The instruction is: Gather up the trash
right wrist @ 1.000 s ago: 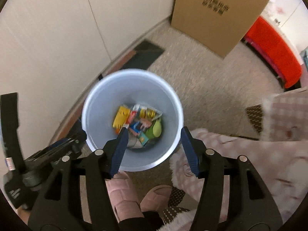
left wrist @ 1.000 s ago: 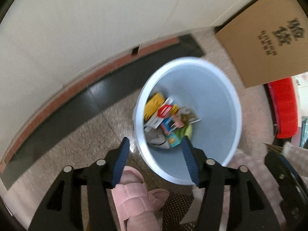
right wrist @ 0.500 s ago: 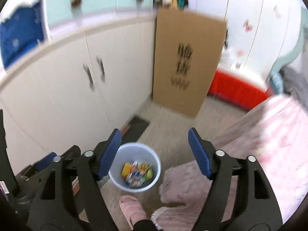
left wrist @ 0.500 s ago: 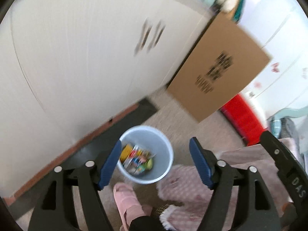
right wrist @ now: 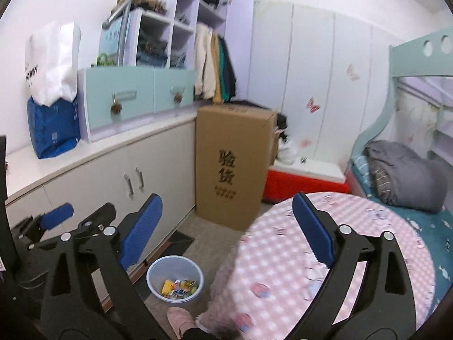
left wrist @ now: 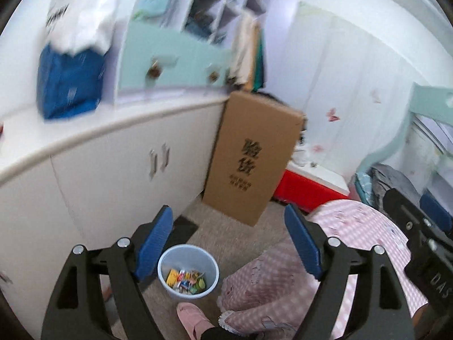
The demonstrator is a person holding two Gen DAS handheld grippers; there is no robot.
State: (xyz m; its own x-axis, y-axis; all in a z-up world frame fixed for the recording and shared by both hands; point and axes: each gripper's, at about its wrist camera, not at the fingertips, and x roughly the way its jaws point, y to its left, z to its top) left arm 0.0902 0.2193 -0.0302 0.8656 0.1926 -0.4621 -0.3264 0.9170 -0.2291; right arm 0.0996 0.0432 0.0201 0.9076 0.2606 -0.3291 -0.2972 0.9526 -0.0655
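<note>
A pale blue trash bin [left wrist: 188,272] [right wrist: 174,278] stands on the floor far below both grippers, with colourful wrappers [left wrist: 185,281] [right wrist: 178,286] lying in its bottom. My left gripper [left wrist: 228,242] is high above it, its jaws opening with nothing between them. My right gripper [right wrist: 228,231] is also raised, its jaws opening wide and empty. The left gripper [right wrist: 56,218] shows at the left edge of the right wrist view, and the right gripper [left wrist: 419,221] at the right edge of the left wrist view.
A round table with a pink checked cloth [right wrist: 325,255] [left wrist: 325,260] stands right of the bin. A tall cardboard box [right wrist: 232,167] [left wrist: 252,158] leans by white cabinets [right wrist: 113,181]. A red crate [right wrist: 305,182], a bunk bed [right wrist: 410,170] and a pink slipper [left wrist: 192,318] are nearby.
Both grippers have risen far above the bin and tilted up, so the whole room shows now. Their jaws have spread wider. The bin looks much smaller.
</note>
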